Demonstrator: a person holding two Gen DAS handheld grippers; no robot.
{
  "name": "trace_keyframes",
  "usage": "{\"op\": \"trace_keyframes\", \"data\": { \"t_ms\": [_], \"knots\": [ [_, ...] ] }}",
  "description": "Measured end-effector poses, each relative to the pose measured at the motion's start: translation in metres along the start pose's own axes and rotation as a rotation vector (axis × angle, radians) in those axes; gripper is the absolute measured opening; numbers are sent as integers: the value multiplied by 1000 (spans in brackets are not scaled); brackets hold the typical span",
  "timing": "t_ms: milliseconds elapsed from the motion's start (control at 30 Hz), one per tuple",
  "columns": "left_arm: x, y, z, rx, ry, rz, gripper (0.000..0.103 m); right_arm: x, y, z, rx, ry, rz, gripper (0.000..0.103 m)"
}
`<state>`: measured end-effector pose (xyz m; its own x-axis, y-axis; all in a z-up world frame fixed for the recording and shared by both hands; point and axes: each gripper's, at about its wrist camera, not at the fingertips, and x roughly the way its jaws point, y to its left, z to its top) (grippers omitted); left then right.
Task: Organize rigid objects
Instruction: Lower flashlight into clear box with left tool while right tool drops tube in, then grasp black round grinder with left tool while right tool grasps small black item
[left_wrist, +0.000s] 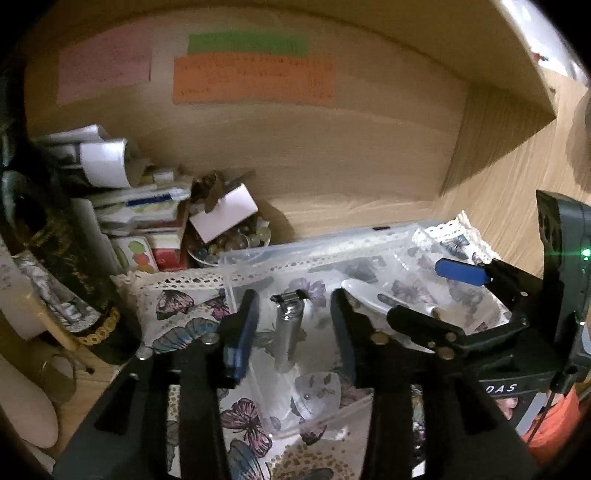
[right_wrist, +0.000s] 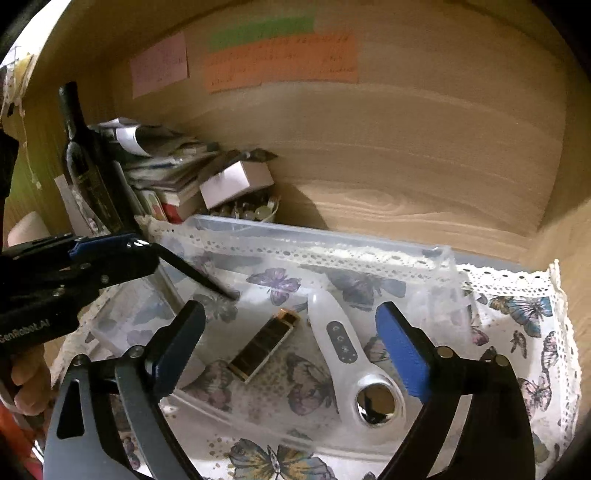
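A clear plastic bin (right_wrist: 314, 236) sits on a butterfly-print cloth (right_wrist: 524, 332) inside a wooden shelf. In it lie a dark metallic lighter (right_wrist: 264, 345) and a white handheld device (right_wrist: 354, 365) with a chrome head. My right gripper (right_wrist: 291, 338) is open above the bin, empty. My left gripper (left_wrist: 293, 314) is open over the bin's left part, with the lighter (left_wrist: 290, 328) lying between its fingers in the left wrist view. It also shows at the left of the right wrist view (right_wrist: 122, 258). The right gripper shows at the right of the left wrist view (left_wrist: 443, 291).
A dark bottle (right_wrist: 88, 166) stands at the left. Behind it are stacked boxes and papers (right_wrist: 166, 166), a white box (right_wrist: 236, 182) and a bowl of coins (left_wrist: 236, 243). Coloured notes (right_wrist: 280, 59) hang on the back wall.
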<state>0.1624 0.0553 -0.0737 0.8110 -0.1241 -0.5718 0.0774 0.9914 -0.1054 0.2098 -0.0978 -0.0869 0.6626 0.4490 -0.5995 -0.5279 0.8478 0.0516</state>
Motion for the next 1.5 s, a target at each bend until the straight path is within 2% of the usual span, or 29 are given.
{"op": "trace_keyframes", "data": {
  "t_ms": [67,133,167,200,333,467,667,900,1000,1067,1267,1367,1433,1500],
  "knots": [
    [-12,-1,1,1,-22,-2,56,-9,-1,1,3,-14,-5,98],
    [-25,-3,1,-2,-48,-2,73,-20,-1,1,10,-27,2,99],
    [-32,-3,0,-4,-57,3,77,-27,-1,0,11,-32,8,99],
    [-39,-3,-1,-6,-65,11,85,-32,-2,-1,11,-37,11,99],
    [-58,-5,-13,-13,-71,60,98,-55,0,-12,8,-52,16,99],
    [-69,-6,-32,-11,-57,68,100,-70,4,-32,-8,-46,-20,99],
    [-61,-18,-71,15,25,88,101,-77,7,-66,-1,10,-45,99],
    [-42,-38,-117,13,149,45,101,-82,1,-104,44,81,-45,98],
    [-40,-45,-132,15,173,32,101,-81,0,-116,64,108,-30,98],
    [-40,-48,-139,21,186,23,101,-80,1,-123,72,121,-21,94],
    [-45,-49,-156,15,223,-11,77,-75,14,-134,81,149,29,83],
    [-48,-48,-161,17,211,-18,60,-71,28,-136,63,157,57,78],
    [-51,-46,-162,19,206,-28,33,-67,38,-137,49,165,76,73],
    [-55,-40,-163,3,201,-35,33,-65,49,-136,33,167,92,68]
  ]
}}
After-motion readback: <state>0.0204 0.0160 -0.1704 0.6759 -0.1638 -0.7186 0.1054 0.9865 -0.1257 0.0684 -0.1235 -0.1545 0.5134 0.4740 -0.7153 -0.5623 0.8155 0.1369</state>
